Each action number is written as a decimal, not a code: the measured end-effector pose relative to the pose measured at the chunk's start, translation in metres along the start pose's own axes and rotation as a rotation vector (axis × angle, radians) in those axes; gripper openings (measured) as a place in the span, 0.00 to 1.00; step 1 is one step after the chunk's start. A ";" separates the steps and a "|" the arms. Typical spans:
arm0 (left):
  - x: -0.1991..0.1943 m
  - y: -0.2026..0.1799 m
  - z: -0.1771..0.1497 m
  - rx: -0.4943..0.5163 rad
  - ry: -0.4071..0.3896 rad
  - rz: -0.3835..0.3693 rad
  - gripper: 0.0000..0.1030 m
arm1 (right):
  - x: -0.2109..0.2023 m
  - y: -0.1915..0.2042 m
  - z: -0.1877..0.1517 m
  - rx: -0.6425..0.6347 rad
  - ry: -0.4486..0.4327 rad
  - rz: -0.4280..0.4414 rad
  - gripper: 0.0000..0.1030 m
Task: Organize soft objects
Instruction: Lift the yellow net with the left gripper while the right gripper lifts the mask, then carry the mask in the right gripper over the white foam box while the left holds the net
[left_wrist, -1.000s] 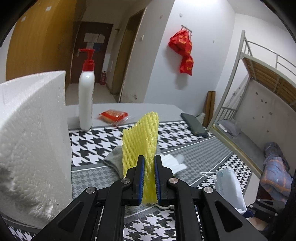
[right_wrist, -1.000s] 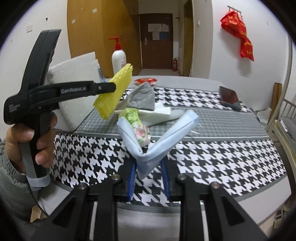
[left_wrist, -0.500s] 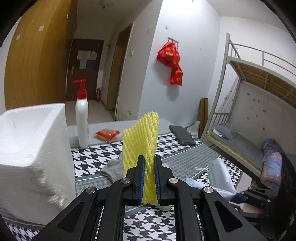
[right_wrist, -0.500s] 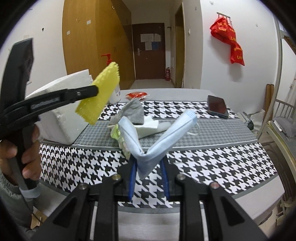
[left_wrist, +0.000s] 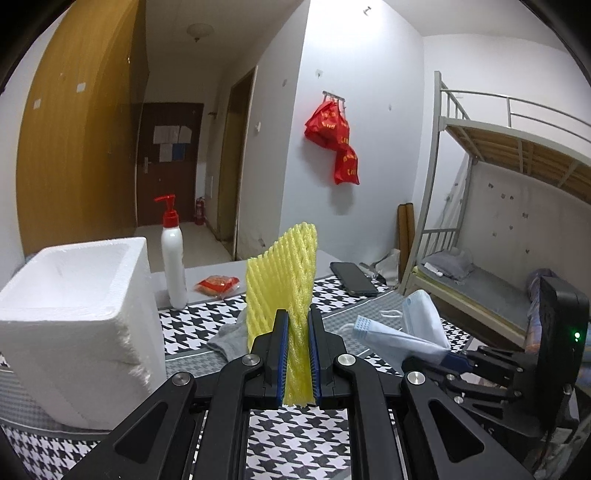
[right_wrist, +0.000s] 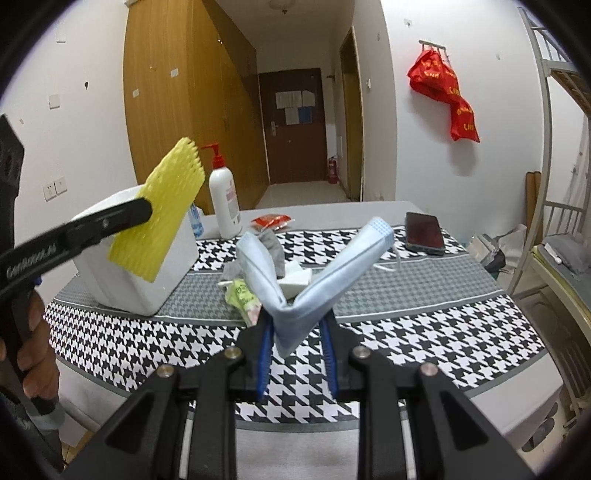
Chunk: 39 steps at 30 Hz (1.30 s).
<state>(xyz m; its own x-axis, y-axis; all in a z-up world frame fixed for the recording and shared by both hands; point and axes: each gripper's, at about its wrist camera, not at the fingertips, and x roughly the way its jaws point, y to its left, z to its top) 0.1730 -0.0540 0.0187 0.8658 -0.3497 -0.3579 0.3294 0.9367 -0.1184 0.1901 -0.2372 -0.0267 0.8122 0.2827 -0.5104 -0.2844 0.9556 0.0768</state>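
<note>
Our left gripper (left_wrist: 297, 341) has its jaws pinched tight on a yellow foam net (left_wrist: 286, 280), which stands up above the pads and is held in the air just beside the open white foam box (left_wrist: 74, 321), above the table (right_wrist: 443, 332) with its black-and-white checked cloth; our right gripper (right_wrist: 295, 332) is clamped on the fold of a light blue face mask (right_wrist: 314, 280), whose two halves spread upward in a V, clear of the table. Beyond the mask a grey sock (right_wrist: 275, 245), a white folded cloth (right_wrist: 295, 278) and a small green packet (right_wrist: 242, 295) lie together near the box. Farther back stand a white pump bottle (right_wrist: 223, 201), a red packet (right_wrist: 271, 221) and a dark phone (right_wrist: 423, 232)
</note>
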 end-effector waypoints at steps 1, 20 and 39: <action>-0.002 -0.001 0.000 0.002 -0.004 0.004 0.11 | -0.002 0.000 0.000 0.000 -0.006 0.001 0.27; -0.066 0.024 -0.021 0.008 -0.071 0.075 0.11 | -0.028 0.038 -0.002 -0.020 -0.107 0.019 0.27; -0.117 0.059 -0.032 -0.043 -0.134 0.203 0.11 | -0.029 0.098 0.008 -0.118 -0.140 0.101 0.27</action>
<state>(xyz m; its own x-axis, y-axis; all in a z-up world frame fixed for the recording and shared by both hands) 0.0792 0.0428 0.0236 0.9558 -0.1500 -0.2529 0.1292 0.9869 -0.0970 0.1432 -0.1513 0.0024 0.8371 0.3932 -0.3804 -0.4189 0.9079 0.0167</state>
